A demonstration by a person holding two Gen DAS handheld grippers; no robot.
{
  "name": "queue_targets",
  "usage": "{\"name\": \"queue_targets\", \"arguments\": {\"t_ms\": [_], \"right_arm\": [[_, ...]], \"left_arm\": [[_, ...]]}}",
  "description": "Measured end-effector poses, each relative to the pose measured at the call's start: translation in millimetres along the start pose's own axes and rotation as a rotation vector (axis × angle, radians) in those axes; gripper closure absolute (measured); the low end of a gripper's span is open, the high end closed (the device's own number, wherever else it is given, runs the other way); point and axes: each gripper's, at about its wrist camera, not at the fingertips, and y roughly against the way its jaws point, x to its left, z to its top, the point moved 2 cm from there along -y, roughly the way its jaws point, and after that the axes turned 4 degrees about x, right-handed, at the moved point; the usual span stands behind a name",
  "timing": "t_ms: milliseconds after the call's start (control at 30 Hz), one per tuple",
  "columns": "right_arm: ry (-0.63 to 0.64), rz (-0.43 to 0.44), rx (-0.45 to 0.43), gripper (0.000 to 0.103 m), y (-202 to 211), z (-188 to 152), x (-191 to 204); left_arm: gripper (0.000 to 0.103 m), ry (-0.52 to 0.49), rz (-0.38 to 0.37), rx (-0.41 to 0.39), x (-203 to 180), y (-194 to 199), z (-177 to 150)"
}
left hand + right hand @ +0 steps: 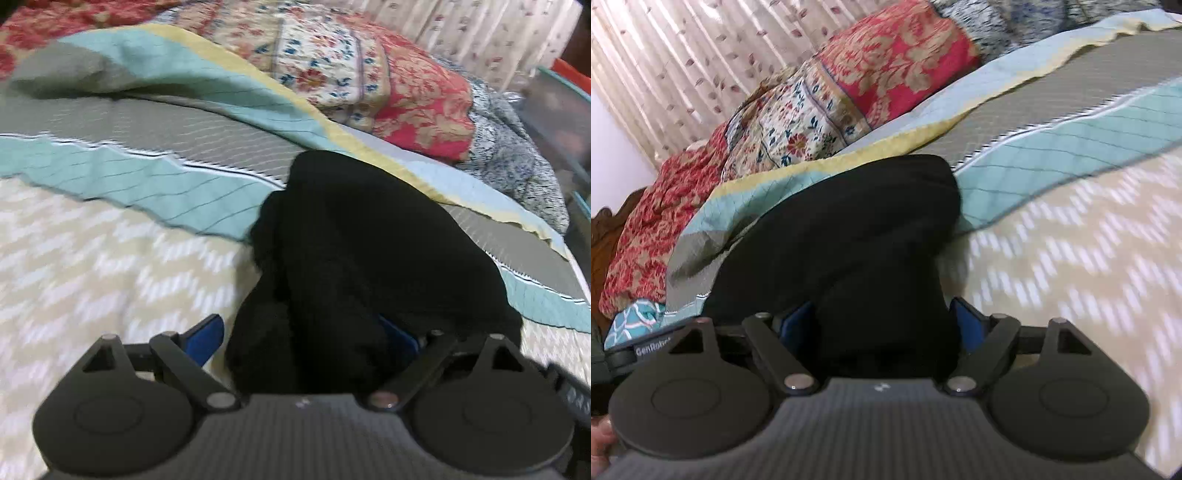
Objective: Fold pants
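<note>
The black pants (pixel 362 251) lie bunched on the bed and run up into my left gripper (pixel 306 336). Its blue fingers (pixel 207 336) stand on either side of a thick fold of the cloth and grip it. In the right wrist view the same black pants (pixel 857 229) fill the gap of my right gripper (pixel 886 325), whose blue fingers (pixel 967 325) are closed on a fold. Both views are blurred by motion. The far end of the pants rests on the bedspread.
The bed is covered by a cream zigzag and teal-grey striped bedspread (pixel 110 240). A red floral quilt (pixel 369 85) is piled at the back, with a patterned curtain (pixel 665 55) behind it. A wooden headboard (pixel 605 229) shows at the left edge.
</note>
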Motion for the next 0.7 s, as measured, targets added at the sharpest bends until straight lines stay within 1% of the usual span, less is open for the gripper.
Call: {"name": "queue_targets", "arguments": {"t_ms": [100,200,267,333,400,500,600,700], "right_arm": [[-0.013,-0.01,0.026,0.021,30,-27,8],[0.004,-0.036,0.066,0.02,52,-56,17],[0.013,-0.031,0.083,0.019,74,-81,24],[0.018,-0.025,0.094,0.017,94,-105,30],[0.028,-0.03,0.11,0.015,112,-128,36],[0.016,-0.04,0.134,0.014,129,-153,43],[0.014,-0.034,0.136,0.012,147,-175,50],[0.023,-0.058,0.156,0.011,156,-189,57]], "left_arm": [[0.009,-0.008,0.037,0.029,-4,25,-19],[0.008,-0.054,0.078,0.069,-8,52,-54],[0.003,-0.078,0.094,0.076,-8,73,-81],[0.0,-0.097,0.108,0.072,-6,94,-105],[0.0,-0.114,0.129,0.065,-6,113,-122],[0.0,-0.125,0.148,0.061,-4,139,-146],[0.0,-0.148,0.147,0.032,-6,163,-164],[0.0,-0.166,0.17,0.006,-9,181,-180]]}}
